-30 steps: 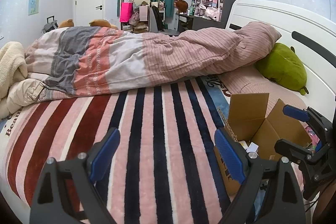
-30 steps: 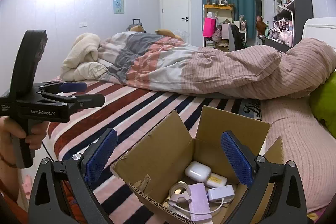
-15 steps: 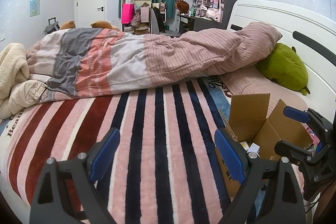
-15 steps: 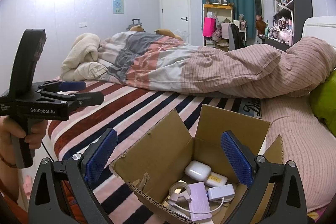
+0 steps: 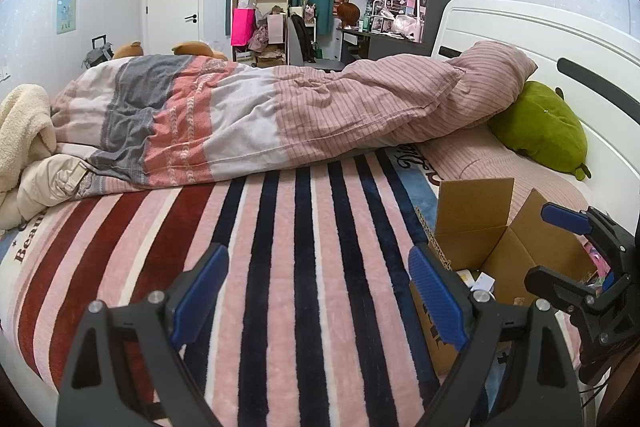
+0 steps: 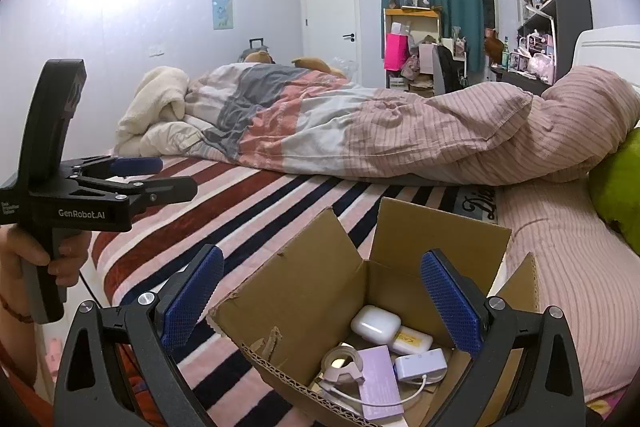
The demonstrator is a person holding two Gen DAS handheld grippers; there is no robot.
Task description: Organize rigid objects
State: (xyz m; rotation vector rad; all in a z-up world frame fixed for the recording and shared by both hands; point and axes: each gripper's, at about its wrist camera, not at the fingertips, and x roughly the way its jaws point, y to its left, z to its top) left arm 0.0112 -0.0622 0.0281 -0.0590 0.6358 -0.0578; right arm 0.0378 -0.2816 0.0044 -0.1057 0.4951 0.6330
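A striped blanket [image 5: 304, 267] covers the bed. On it, near the green plush [image 5: 540, 127], sits an open cardboard box [image 6: 320, 291] holding a white case [image 6: 376, 323] and small gadgets. Both the left gripper [image 5: 316, 291] and right gripper [image 6: 320, 307] gape, empty.

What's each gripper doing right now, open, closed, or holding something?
Left gripper: open, holding nothing.
Right gripper: open, empty, over the brown cardboard box.
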